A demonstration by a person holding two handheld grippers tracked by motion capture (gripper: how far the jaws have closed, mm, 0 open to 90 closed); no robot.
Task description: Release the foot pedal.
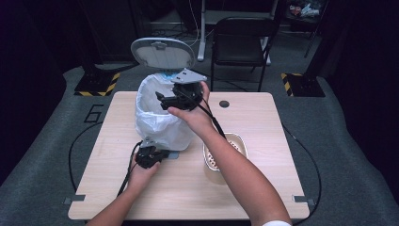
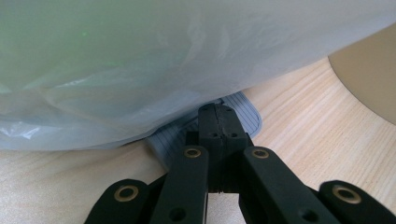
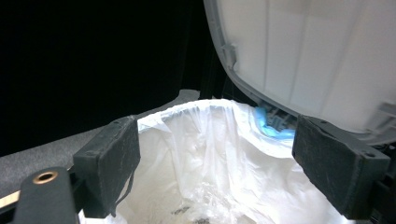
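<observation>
A large dark number 6 (image 1: 95, 113) stands on the grey floor mat (image 1: 56, 141), just off the desk's (image 1: 188, 197) far left corner in the high view. Yellow-and-black warning stripes (image 1: 111, 84) mark two dark base plates on the floor beyond the desk's far edge. No other text or label can be read.

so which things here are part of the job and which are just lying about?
In the job:
pedal bin with white liner, lid up
foot pedal, pressed by the shut left gripper
open right gripper over the bin's mouth
bowl beside the bin

Lying about:
folding chair
table's cable hole
</observation>
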